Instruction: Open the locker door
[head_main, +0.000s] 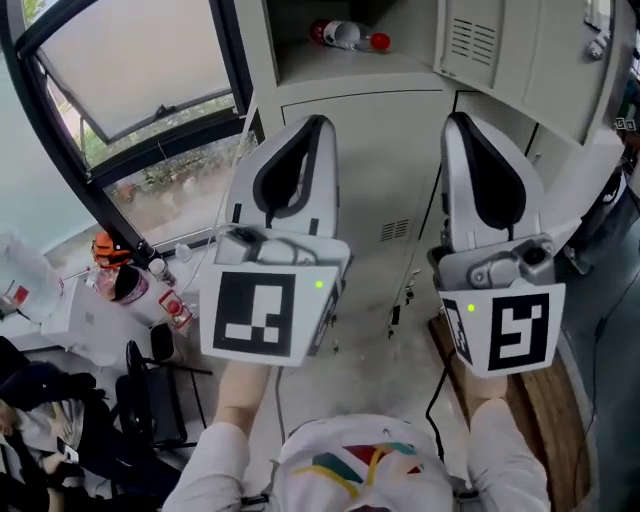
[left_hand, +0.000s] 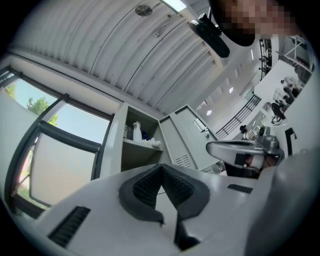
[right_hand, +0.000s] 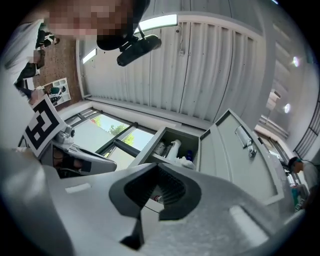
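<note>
Grey locker shelf (right_hand: 160, 159), an upright white bottle (right_hand: 173, 150) and a white cloth (right_hand: 186, 162) on it

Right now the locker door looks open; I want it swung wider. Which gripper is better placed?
Right, probably: the open locker door hangs on the side of the right gripper, while the left gripper sits nearer the window. Both are shut and empty.

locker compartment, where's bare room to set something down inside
Bare: the grey locker floor in front of the lying bottle with red cap. Crowded: the inner shelf above, with a white upright bottle, a blue item and white cloth.
</note>
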